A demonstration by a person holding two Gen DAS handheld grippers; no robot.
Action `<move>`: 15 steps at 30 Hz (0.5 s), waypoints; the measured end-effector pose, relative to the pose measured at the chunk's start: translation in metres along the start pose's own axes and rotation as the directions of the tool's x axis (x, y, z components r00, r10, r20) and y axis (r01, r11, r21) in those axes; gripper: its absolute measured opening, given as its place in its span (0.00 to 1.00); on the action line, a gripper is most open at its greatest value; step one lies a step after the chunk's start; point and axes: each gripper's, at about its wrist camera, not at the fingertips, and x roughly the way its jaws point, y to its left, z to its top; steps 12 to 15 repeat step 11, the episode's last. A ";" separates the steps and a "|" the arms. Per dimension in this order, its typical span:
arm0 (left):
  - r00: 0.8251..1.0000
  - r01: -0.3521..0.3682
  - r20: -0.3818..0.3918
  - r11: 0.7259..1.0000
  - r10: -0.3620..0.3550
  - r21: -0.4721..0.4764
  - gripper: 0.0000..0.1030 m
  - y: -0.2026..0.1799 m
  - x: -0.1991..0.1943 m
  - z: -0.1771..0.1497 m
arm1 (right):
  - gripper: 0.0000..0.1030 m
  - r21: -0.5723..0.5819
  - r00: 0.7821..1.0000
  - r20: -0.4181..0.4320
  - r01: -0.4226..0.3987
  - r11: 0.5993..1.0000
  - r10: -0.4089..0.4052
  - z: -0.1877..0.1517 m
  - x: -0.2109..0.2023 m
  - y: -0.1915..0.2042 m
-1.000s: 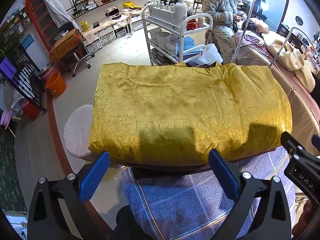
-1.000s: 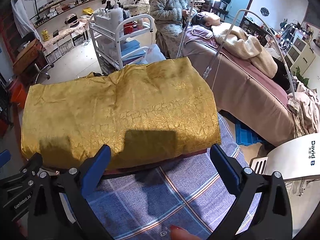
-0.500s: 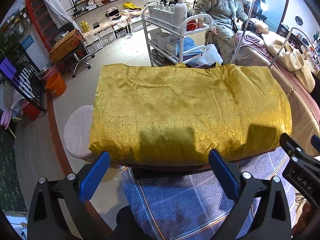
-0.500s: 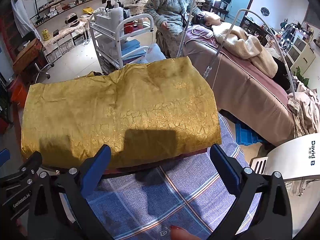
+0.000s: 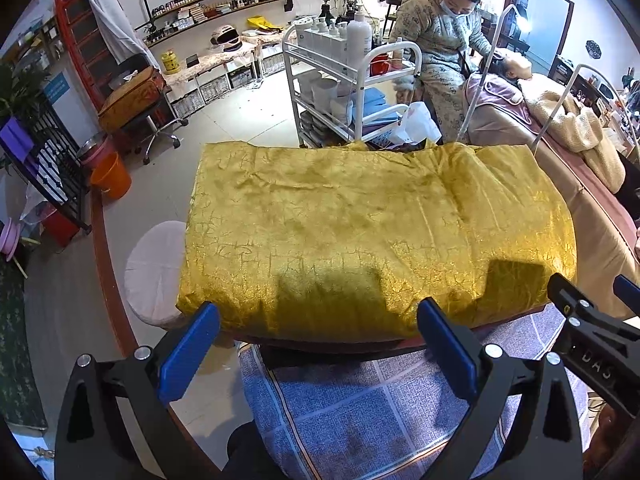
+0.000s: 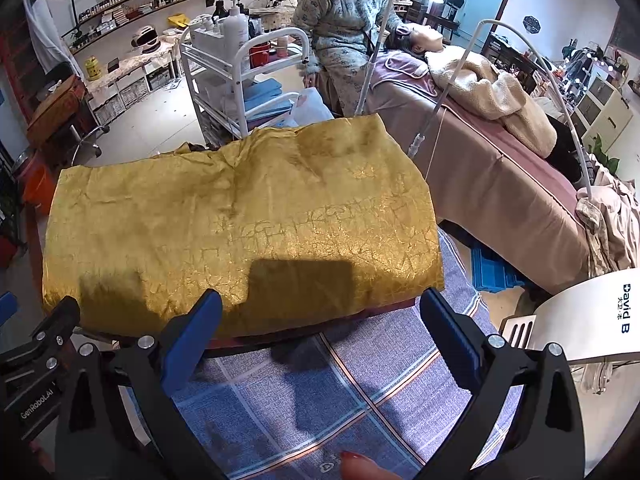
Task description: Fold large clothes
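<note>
Both the left claw and right claw are hanging wide open and empty before the folded gold garment, seemingly lining up for its near edge.

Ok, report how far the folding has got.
Done, by the look of it: the gold garment lies as a flat, squared rectangle on the table. In hand: nothing; the left gripper and right gripper are open, short of its near edge. Left: perhaps another fold, if wanted smaller.
</note>
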 end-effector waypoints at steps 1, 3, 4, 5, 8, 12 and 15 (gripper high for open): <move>1.000 0.006 0.000 1.000 -0.006 -0.001 0.94 0.000 0.000 0.001 | 0.95 0.000 1.000 0.000 0.000 1.000 0.000 0.000 0.000 0.000; 1.000 0.007 -0.012 1.000 -0.007 -0.009 0.94 0.001 0.001 0.002 | 0.95 0.000 1.000 0.001 0.000 1.000 0.000 0.000 0.000 0.000; 1.000 0.007 -0.018 1.000 -0.007 -0.013 0.94 0.002 0.002 0.002 | 0.95 -0.001 1.000 0.001 0.000 1.000 0.000 0.000 0.000 0.000; 1.000 0.003 -0.021 1.000 -0.003 -0.014 0.94 0.002 0.002 0.002 | 0.95 0.000 1.000 0.001 0.002 1.000 -0.002 0.000 0.000 0.000; 1.000 0.000 -0.024 1.000 0.000 -0.012 0.94 0.002 0.002 0.000 | 0.95 0.004 1.000 0.002 0.002 1.000 -0.002 0.001 -0.001 -0.002; 1.000 -0.002 -0.021 1.000 0.001 -0.005 0.94 0.001 0.000 0.000 | 0.95 0.005 1.000 0.002 0.004 1.000 -0.004 0.001 -0.002 -0.003; 1.000 -0.002 -0.021 1.000 0.001 -0.005 0.94 0.001 0.000 0.000 | 0.95 0.005 1.000 0.002 0.004 1.000 -0.004 0.001 -0.002 -0.003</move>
